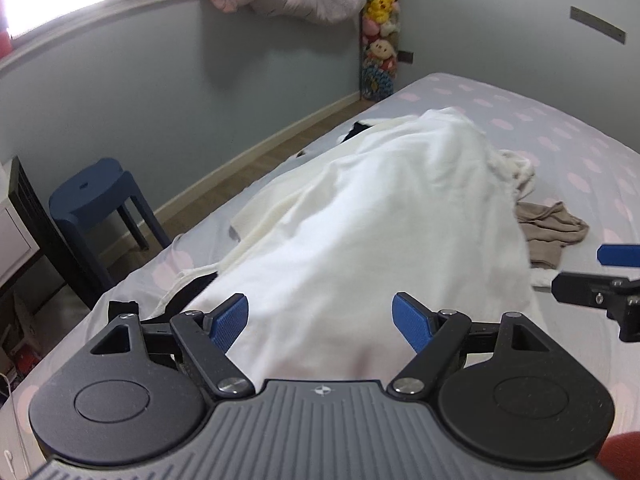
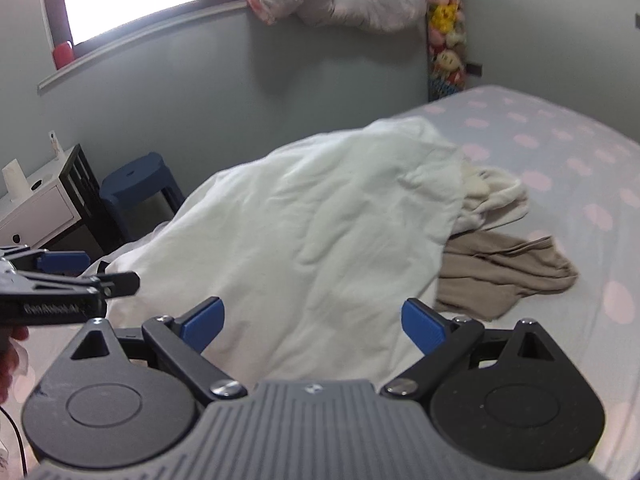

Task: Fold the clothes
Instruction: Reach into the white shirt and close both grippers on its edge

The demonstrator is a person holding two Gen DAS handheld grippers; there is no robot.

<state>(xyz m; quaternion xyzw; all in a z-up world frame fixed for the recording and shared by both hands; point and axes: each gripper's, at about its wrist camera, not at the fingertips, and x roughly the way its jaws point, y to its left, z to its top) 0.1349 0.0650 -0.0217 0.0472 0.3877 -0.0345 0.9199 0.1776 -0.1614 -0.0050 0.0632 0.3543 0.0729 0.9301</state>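
A large white garment (image 1: 384, 216) (image 2: 304, 232) lies draped over a heap of clothes on the bed. A cream knitted piece (image 1: 264, 216) (image 2: 492, 196) pokes out from under it, and a beige garment (image 1: 548, 232) (image 2: 496, 272) lies crumpled to its right. My left gripper (image 1: 320, 324) hovers open just above the white garment's near edge, nothing between its blue pads. My right gripper (image 2: 312, 324) is open too, over the same near edge, and its tips (image 1: 600, 276) show at the right of the left wrist view.
The bed (image 1: 560, 132) (image 2: 580, 168) has a grey sheet with pink dots and bare room to the right. A blue stool (image 1: 92, 196) (image 2: 136, 180) and a white cabinet (image 2: 36, 208) stand at the left by the wall. Plush toys (image 1: 380, 20) hang in the corner.
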